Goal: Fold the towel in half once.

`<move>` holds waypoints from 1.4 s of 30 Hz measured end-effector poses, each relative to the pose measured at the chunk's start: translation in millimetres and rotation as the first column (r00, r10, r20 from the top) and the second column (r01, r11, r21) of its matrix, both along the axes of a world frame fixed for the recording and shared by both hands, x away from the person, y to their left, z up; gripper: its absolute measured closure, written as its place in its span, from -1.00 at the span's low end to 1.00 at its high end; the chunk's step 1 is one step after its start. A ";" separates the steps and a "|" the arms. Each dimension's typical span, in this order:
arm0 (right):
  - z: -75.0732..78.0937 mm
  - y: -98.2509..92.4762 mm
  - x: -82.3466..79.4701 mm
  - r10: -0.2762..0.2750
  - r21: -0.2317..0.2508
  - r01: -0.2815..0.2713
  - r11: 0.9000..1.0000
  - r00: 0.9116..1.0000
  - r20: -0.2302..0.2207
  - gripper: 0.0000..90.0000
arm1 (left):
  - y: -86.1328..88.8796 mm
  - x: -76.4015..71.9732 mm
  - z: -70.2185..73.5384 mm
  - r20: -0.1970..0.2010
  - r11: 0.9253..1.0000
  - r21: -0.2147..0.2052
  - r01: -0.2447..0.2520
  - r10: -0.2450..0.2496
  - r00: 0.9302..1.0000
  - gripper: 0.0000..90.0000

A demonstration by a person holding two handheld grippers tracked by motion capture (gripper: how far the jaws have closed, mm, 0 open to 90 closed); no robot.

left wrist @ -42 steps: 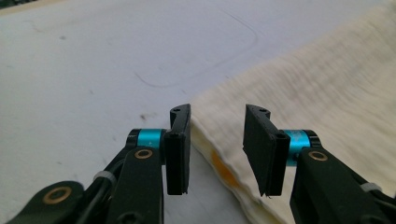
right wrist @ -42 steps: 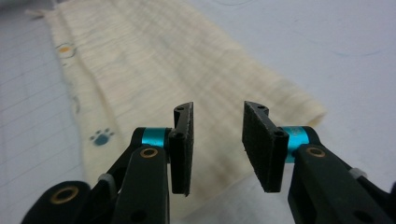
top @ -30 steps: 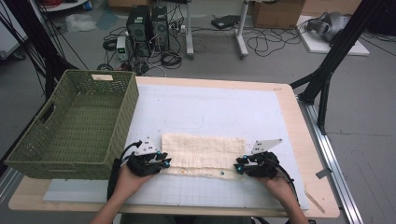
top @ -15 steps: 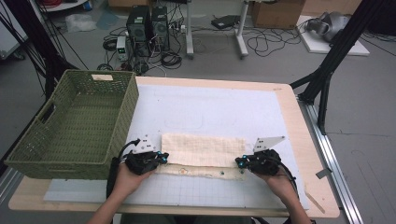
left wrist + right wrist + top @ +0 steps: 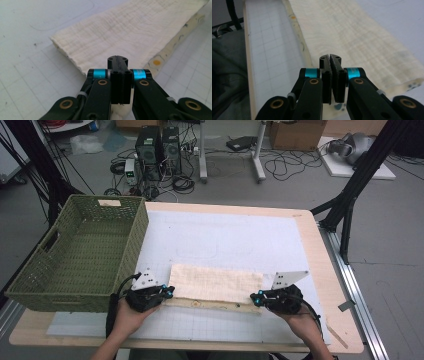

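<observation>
On the gridded white surface [image 5: 235, 235], beside a green basket [image 5: 80, 252], the folded cream cloth [image 5: 217, 282] lies pinched at its near corners by both hand-held grippers, left [image 5: 167, 292] and right [image 5: 256, 298], computers [image 5: 157, 145] standing on the floor beyond.

cream cloth [image 5: 216, 282]: crinkled, matt weave; basket [image 5: 80, 252]: green woven wicker; table [image 5: 320, 245]: pale wood edge, matt.

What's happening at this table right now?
A person is folding a cream cloth on the white gridded mat. The left gripper is shut on the cloth's near left corner and the right gripper on its near right corner; both closed within the last second. A green woven basket sits at the table's left.
</observation>
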State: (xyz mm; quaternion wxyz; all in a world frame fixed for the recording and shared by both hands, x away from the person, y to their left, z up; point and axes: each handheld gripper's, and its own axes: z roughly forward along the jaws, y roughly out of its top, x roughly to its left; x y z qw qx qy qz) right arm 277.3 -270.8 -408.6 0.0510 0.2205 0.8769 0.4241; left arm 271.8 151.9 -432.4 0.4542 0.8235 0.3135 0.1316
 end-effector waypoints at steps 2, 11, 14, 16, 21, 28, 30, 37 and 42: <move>-9.7 1.7 -4.4 0.005 -0.025 -0.006 1.000 1.000 -0.021 0.96 | -0.7 -2.3 -5.5 -0.013 1.000 0.021 0.008 -0.008 1.000 0.98; -15.8 2.2 2.8 -0.039 0.015 0.040 0.999 0.999 -0.032 0.67 | -2.7 3.5 -7.3 -0.025 1.000 0.030 0.000 0.001 1.000 0.79; -23.8 1.2 6.5 -0.044 -0.014 0.043 0.999 0.998 -0.052 0.67 | -2.8 3.3 -12.9 -0.035 0.997 0.077 0.006 -0.003 0.999 0.80; -30.0 1.0 6.6 -0.040 -0.043 0.037 0.998 0.997 -0.061 0.67 | -1.5 1.4 -15.2 -0.030 0.997 0.074 0.004 -0.002 1.000 0.80; -34.8 -3.1 4.7 -0.047 -0.049 0.044 0.998 0.997 -0.056 0.67 | -1.1 -1.0 -16.0 -0.015 0.997 0.078 0.000 0.001 1.000 0.80; -30.2 -3.8 2.2 -0.063 0.007 0.063 0.998 0.998 -0.009 0.49 | 3.2 -3.3 -7.6 0.021 1.000 0.015 -0.008 0.007 1.000 0.61; -27.1 -4.5 2.7 -0.079 0.034 0.079 0.996 0.997 0.000 0.42 | 5.7 -3.6 -2.3 0.044 1.000 -0.012 -0.018 0.019 0.999 0.54; -23.3 -7.2 5.6 -0.117 0.090 0.116 0.989 0.993 0.013 0.16 | 10.9 -5.1 0.4 0.063 0.997 -0.057 -0.051 0.054 0.997 0.29; -23.2 -6.1 6.7 -0.125 0.089 0.122 0.989 0.992 0.028 0.05 | 8.1 -4.6 1.7 0.074 0.997 -0.059 -0.048 0.052 0.996 0.24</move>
